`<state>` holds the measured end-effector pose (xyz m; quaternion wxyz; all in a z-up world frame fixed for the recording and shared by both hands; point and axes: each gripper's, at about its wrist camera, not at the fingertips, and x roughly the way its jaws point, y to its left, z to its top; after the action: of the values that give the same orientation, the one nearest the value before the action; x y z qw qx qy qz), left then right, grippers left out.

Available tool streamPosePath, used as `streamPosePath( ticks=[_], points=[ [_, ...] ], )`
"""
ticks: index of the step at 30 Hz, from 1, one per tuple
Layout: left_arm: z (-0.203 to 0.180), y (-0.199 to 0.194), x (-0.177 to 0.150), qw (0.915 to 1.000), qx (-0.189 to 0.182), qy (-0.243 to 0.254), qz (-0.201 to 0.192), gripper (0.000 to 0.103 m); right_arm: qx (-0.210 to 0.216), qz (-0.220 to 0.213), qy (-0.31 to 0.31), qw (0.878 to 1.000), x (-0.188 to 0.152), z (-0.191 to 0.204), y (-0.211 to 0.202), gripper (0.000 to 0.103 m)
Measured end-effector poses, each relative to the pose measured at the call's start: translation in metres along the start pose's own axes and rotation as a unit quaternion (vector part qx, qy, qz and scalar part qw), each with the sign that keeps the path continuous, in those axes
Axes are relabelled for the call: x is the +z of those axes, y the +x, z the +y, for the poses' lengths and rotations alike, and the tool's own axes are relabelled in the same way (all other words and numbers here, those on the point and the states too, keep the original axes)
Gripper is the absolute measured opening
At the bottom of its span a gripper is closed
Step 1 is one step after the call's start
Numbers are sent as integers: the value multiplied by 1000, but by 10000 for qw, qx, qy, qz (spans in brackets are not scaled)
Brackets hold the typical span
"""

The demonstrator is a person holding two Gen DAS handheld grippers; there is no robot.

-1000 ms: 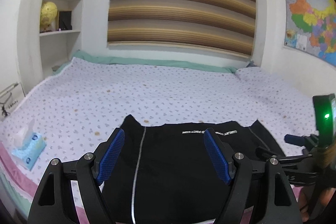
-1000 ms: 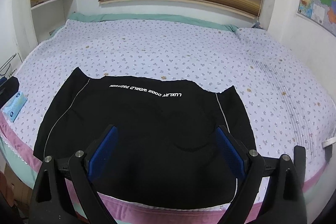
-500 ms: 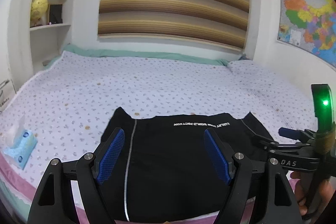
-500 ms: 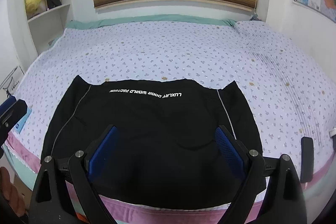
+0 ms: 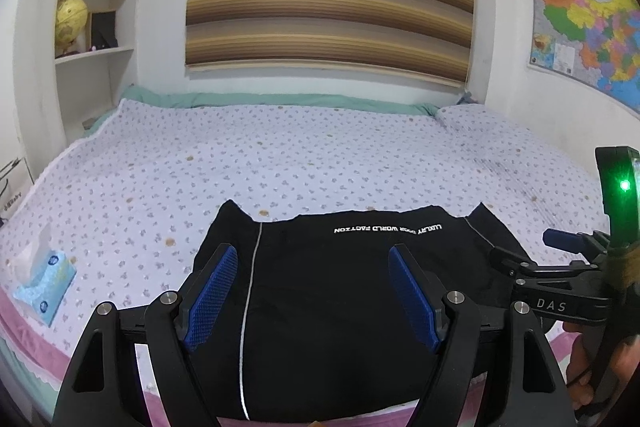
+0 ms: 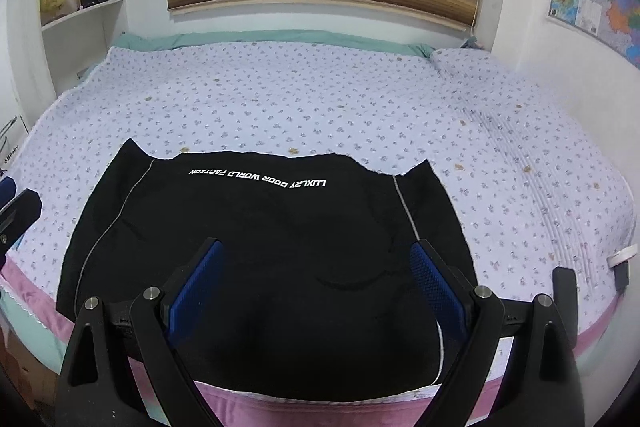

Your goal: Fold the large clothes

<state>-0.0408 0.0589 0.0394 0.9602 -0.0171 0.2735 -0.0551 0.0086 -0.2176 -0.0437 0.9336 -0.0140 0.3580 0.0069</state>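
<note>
We are holding the left gripper (image 5: pixel 312 291) with jaws spread wide, gripping nothing, hovering over the near bed edge. We are keeping the right gripper (image 6: pixel 316 287) equally wide apart, also empty, above the black garment (image 6: pixel 260 247). The garment is lying flat on the near part of the bed (image 6: pixel 320 99), white lettering along its far edge, thin pale stripes down both sides.

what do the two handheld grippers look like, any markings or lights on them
Both are black plastic frames with silver pivot bolts and two fingers faced with textured blue pads. The left gripper and right gripper look alike. Seen from the left camera, the right one's body carries white "DAS" lettering and a black upright module with a lit green light.
</note>
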Motion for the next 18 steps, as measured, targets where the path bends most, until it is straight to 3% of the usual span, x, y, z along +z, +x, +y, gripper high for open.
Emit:
streamPosePath(
  ticks=[9, 18],
  points=[
    [4, 1, -2, 9999, 11, -124, 90, 79, -29, 105, -49, 9999, -2, 2, 2, 95],
    [-6, -2, -1, 9999, 76, 79, 58, 79, -95, 148, -21, 9998, -2, 3, 4, 95]
  ],
)
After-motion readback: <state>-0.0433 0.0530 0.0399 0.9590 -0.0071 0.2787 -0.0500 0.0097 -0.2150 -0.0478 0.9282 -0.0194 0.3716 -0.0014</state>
